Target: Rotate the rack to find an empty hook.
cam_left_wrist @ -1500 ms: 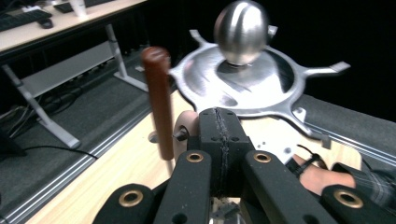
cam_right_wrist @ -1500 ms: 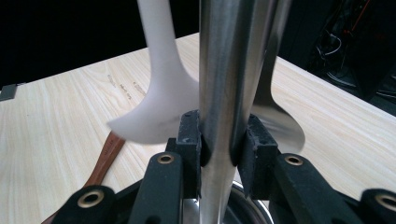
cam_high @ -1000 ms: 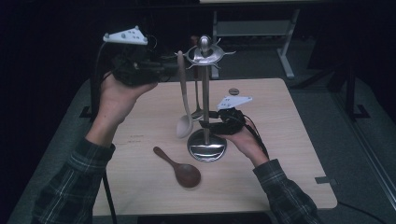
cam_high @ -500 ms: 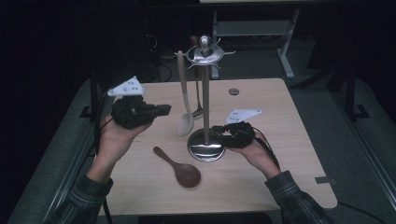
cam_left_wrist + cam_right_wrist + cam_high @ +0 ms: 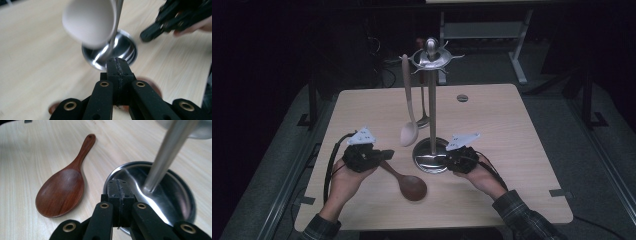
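A metal utensil stand (image 5: 430, 156) rises from the middle of the wooden table (image 5: 512, 130). A pale spoon (image 5: 408, 132) hangs from its top, bowl down, and looms blurred in the left gripper view (image 5: 87, 22). A dark wooden spoon (image 5: 411, 186) (image 5: 61, 192) lies flat in front of the stand. My left gripper (image 5: 385, 154) (image 5: 117, 62) is low over that spoon's handle, shut and empty. My right gripper (image 5: 451, 162) (image 5: 118, 185) sits at the near rim of the stand's base (image 5: 155, 192); its jaws have just been closing and are shut with nothing between them.
A metal spoon (image 5: 423, 120) hangs behind the stand's pole. A small round disc (image 5: 462, 98) lies on the far part of the table. Dark floor and a white frame (image 5: 517, 50) lie beyond the far edge. The right gripper (image 5: 175, 17) appears at top right of the left gripper view.
My left hand has dropped from beside the stand's top to the table by the wooden spoon. My right hand has lowered and drawn slightly back from the base, its jaws closing.
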Motion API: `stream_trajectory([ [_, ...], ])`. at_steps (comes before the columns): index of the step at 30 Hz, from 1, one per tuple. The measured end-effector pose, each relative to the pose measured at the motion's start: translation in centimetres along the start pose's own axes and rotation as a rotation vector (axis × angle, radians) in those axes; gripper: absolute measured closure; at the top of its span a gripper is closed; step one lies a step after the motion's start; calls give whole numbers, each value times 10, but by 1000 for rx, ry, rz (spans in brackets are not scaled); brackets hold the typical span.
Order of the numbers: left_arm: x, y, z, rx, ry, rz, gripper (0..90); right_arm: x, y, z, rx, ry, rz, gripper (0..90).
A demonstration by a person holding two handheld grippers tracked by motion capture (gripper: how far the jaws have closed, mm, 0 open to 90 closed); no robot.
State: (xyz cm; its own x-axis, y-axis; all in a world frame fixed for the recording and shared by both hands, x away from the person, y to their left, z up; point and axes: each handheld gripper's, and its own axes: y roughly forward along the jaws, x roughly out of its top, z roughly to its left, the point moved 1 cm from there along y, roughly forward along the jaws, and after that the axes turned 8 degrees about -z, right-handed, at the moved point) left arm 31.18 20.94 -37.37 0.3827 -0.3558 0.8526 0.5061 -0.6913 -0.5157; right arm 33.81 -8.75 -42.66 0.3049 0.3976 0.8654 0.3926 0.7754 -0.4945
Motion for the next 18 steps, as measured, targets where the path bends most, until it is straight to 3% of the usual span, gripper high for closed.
stream_trajectory([
  [9, -49, 17, 12, 25, -40, 57, 900, -8, 16, 4, 55, -16, 32, 900],
  [13, -61, 23, 17, 23, -67, 84, 900, -12, 24, 7, 78, -21, 55, 900],
  [18, -65, 30, 18, 31, -55, 114, 900, -16, 34, 11, 104, -29, 82, 900],
])
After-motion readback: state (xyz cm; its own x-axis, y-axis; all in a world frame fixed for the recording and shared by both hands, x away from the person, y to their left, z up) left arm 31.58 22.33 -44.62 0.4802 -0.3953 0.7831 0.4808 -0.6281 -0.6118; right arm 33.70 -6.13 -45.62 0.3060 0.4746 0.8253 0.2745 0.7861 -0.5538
